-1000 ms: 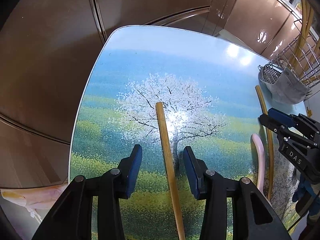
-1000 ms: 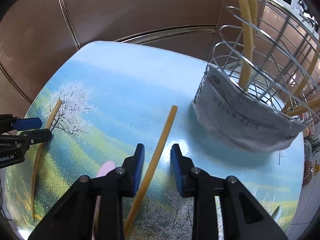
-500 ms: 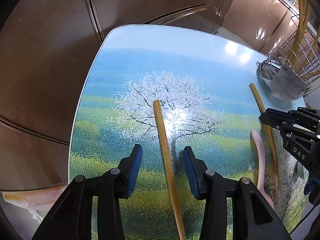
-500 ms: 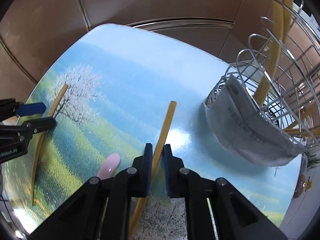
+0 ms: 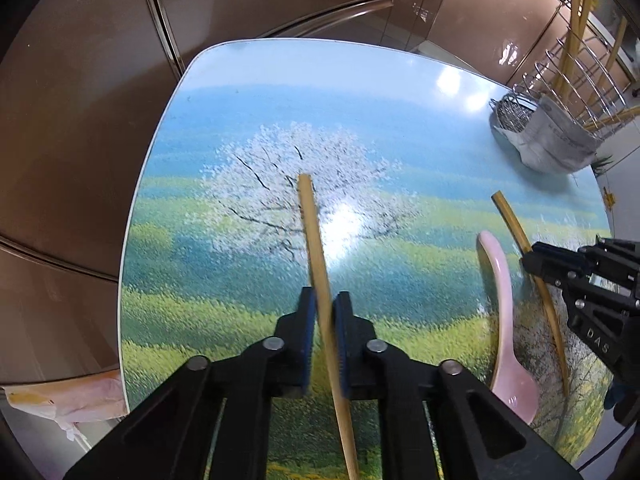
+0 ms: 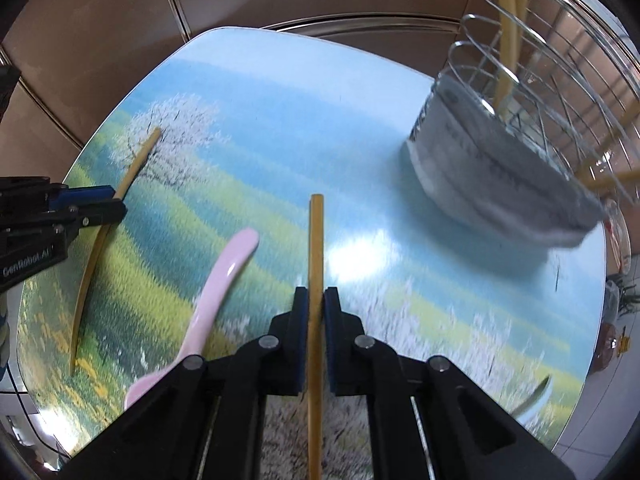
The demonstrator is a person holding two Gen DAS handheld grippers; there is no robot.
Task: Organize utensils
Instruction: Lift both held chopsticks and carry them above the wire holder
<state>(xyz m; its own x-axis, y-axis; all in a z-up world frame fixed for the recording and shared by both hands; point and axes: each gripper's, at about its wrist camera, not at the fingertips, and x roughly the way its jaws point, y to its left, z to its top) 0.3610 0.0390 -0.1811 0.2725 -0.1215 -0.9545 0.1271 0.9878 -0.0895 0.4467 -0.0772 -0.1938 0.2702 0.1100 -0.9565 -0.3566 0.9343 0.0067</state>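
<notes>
**Bamboo in both grippers, one chopstick each**

Bamboo sticks pinched on both sides, that's my view from the two wrist cams. My left gripper (image 5: 323, 320) has its blue pads squeezed tight against a chopstick (image 5: 314, 240), which runs between them and points away over the white blossom tree printed on the table (image 5: 280, 100). My right gripper (image 6: 316, 312) is clamped the same way on a second chopstick (image 6: 316, 248), pads hard on both sides, the stick sticking out straight ahead over the glossy top. The right cam is a bit smeared, so I can't tell whether either stick is off the surface.

Going outward: a pink spoon (image 6: 218, 280) lies on the table between the two grippers, handle end towards the far side, bowl towards me. From the left cam it sits just beside the right gripper's stick.

Further out on the right side there's a wire rack (image 6: 560, 60) standing at the table's far right corner, with a grey cloth (image 6: 492, 176) wrapped round its base. A few more yellowish chopsticks stand upright or lean inside it. Something pale and blurry shows at the near right edge in the right cam, can't make it out. Brown glossy cabinet fronts (image 5: 280, 0) run behind the table.
</notes>
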